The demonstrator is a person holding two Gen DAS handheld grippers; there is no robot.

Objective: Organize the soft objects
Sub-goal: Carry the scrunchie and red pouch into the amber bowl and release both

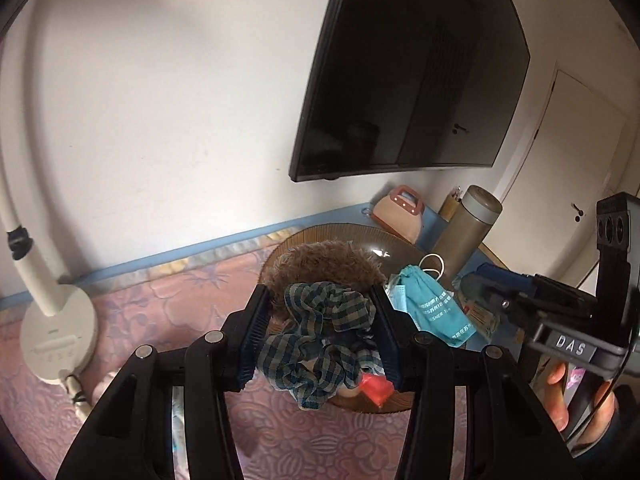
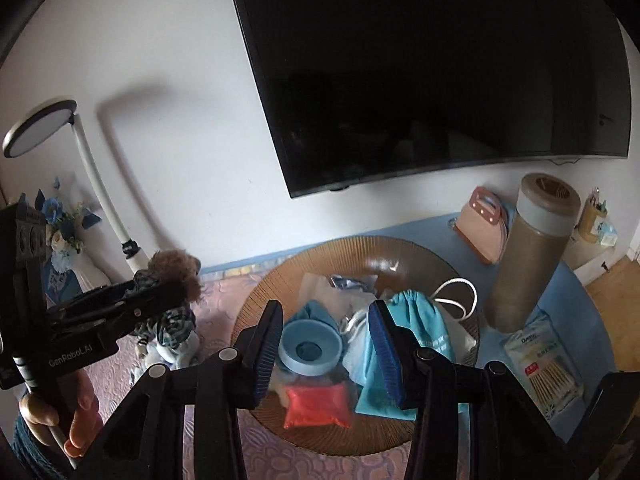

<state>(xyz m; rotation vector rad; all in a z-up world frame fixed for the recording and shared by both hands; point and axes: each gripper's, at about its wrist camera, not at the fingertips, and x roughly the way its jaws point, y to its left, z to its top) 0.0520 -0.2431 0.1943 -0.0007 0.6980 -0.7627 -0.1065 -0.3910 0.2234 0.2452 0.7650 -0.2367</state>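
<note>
The left gripper (image 1: 320, 332) has its blue-padded jaws pressed in from both sides on a stuffed toy (image 1: 324, 308), a brown furry thing dressed in a blue-and-tan checked cloth, and carries it in the air above the brown ribbed plate (image 1: 340, 236). From the right wrist view the same toy (image 2: 172, 292) hangs out at about nine o'clock from the plate (image 2: 264, 292), over the pink patterned cover (image 2: 224, 304), its legs dangling under the jaws.

The right gripper (image 2: 326, 344) holds a pale blue ring-shaped soft piece (image 2: 310, 350) between its jaws; the left pad touches its rim, while whether the right pad bears on it I cannot tell. Under it the plate is heaped: a red packet (image 2: 316, 404) at six o'clock, a teal drawstring bag (image 2: 420, 324) at three o'clock with its white cord looping over the rim, clear wrappers toward twelve.

Beyond the plate, at about two o'clock, a tall brown flask (image 2: 532, 256) stands on the blue mat (image 2: 576, 304), with a pink little handbag (image 2: 480, 224) at one o'clock and a pack of cotton swabs (image 2: 544, 368) at four. A dark television (image 2: 420, 64) hangs on the wall overhead, and a white desk lamp (image 2: 40, 128) stands far off at ten o'clock
</note>
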